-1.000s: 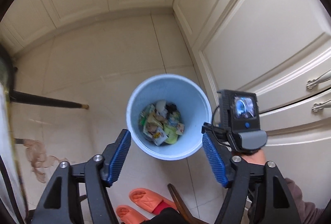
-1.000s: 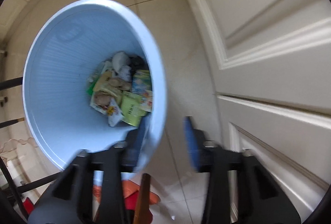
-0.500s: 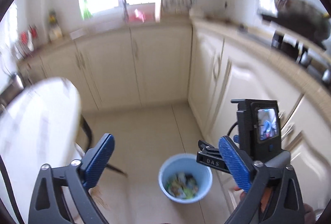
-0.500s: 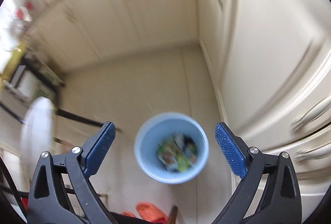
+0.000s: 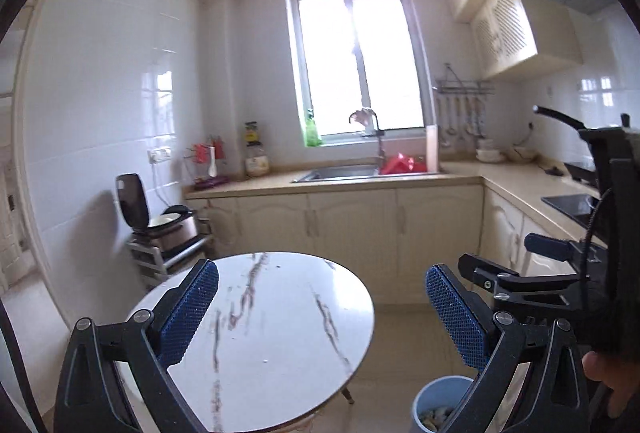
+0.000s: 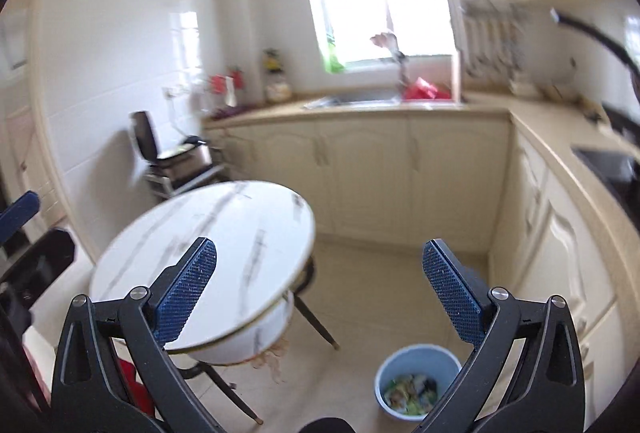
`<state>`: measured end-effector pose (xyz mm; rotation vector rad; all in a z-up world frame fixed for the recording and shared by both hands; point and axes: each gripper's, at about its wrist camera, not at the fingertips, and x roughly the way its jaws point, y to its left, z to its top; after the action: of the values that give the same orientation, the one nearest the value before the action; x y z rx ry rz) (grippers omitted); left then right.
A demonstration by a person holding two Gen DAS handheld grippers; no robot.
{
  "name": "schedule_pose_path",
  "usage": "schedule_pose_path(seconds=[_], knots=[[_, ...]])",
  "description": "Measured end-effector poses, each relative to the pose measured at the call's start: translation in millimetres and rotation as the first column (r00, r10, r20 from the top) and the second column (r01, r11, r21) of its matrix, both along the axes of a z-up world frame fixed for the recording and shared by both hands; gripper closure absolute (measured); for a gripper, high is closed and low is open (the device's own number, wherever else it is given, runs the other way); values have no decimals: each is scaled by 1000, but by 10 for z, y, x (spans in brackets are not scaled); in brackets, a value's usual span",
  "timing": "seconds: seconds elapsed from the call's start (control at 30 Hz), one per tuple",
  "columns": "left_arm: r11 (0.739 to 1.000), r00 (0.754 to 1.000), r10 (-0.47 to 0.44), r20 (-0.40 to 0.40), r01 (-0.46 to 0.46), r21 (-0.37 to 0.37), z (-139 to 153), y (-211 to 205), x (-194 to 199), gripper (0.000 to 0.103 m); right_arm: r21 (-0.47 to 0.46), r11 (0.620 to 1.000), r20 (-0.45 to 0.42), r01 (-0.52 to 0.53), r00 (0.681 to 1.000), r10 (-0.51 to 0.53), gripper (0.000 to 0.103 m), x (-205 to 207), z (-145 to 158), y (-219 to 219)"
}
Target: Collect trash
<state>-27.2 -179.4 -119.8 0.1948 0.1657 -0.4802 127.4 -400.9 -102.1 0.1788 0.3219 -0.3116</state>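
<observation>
Right wrist view: both hand-held grippers [image 6: 319,273] [image 5: 322,295] spread wide, empty, above round marble table [image 6: 240,229], blue plastic bin [image 6: 416,361]

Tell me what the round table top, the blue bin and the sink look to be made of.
Table top: glossy white with grey veining and reflections, so marble or a marble-look slab; cannot tell which.
Blue bin: matte, evenly coloured thin wall, likely plastic.
Sink: grey metallic sheen, probably stainless steel.
</observation>
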Motion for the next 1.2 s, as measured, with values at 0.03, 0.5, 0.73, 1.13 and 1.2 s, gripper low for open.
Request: schedule_pose_path(seconds=[0.03, 0.5, 0.73, 1.13, 1.2], knots=[[999, 999, 35, 21, -35, -7, 60, 109, -125, 1, -27, 999, 24, -30, 999, 30, 0, -18, 134, 147], [952, 940, 301, 161, -287, -105, -82, 264, -1804, 1, -226, 962, 175, -156, 965, 197, 0, -389, 861, 1308], [955, 940, 288, 183, -269, -122, -205, 348, -2137, 1, -241, 958, 192, -153, 961, 201, 0, -528, 860, 1380], [948, 933, 310, 182, -288, -137, -163, 484, -1858, 1, -234, 962, 213, -143, 957, 195, 0, -679, 795, 1268], [948, 935, 309, 177, -287, -136, -152, 495, -1755, 1, -229, 962, 211, -145, 958, 195, 0, -685, 786, 1248]])
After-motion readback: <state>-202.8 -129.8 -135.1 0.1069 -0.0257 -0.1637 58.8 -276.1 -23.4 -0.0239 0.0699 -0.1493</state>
